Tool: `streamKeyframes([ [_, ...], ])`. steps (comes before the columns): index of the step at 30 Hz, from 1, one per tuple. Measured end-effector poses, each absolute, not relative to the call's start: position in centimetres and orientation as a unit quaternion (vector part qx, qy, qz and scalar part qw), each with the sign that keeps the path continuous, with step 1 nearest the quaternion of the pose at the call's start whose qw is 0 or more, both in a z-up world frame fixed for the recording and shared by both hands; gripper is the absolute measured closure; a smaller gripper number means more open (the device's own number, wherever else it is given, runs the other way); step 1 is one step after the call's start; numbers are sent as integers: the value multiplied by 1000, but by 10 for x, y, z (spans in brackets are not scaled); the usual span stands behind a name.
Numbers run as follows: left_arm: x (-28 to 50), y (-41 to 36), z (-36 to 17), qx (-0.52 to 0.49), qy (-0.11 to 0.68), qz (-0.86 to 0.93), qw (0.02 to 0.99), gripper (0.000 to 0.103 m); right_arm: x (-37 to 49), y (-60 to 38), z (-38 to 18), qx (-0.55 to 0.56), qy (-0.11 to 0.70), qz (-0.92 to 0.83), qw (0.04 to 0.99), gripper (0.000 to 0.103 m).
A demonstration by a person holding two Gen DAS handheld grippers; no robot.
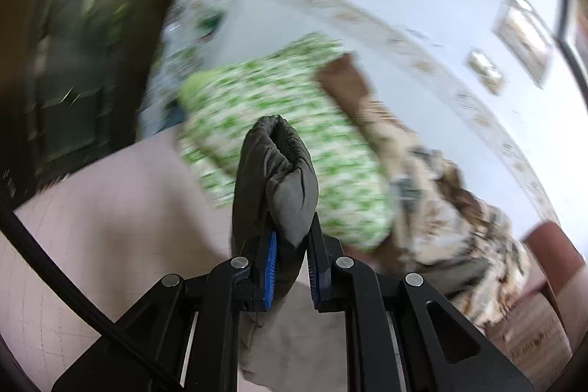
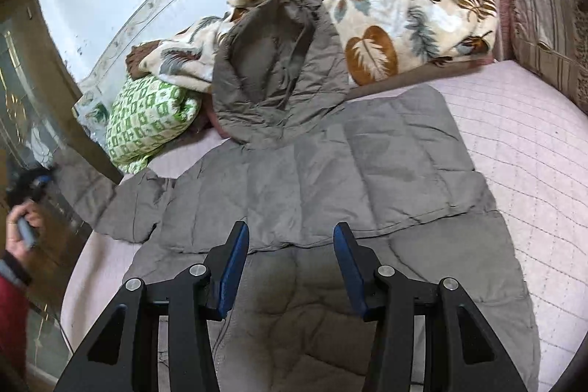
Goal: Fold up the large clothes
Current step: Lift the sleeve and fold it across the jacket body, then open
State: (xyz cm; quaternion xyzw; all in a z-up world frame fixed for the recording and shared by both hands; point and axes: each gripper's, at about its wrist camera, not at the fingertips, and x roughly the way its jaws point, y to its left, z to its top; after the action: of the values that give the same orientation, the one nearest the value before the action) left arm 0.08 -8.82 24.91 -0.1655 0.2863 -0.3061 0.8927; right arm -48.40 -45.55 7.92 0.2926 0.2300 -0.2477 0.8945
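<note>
The left gripper (image 1: 290, 241) pinches the grey quilted puffer jacket's (image 2: 330, 164) sleeve cuff (image 1: 275, 171) for folding; the right gripper (image 2: 290, 259) hovers, jaws apart and empty.

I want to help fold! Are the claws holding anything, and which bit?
The left claw is shut on a bunched cuff of the grey coat, probably its sleeve end. The right claw is open above the coat, holding nothing.
</note>
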Motion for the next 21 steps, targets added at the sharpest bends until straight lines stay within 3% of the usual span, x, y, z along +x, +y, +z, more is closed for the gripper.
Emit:
streamKeyframes([
  [6, -83, -156, 324, -123, 248, -390, 878, 89, -501, -462, 95, 283, 201, -270, 898, 51],
  [10, -131, -203, 342, -96, 242, -433, 863, 89, -515, -466, 105, 283, 180, -278, 900, 51],
  [21, -232, -333, 286, -37, 303, -513, 802, 89, -548, -487, 114, 315, 144, -288, 893, 51],
])
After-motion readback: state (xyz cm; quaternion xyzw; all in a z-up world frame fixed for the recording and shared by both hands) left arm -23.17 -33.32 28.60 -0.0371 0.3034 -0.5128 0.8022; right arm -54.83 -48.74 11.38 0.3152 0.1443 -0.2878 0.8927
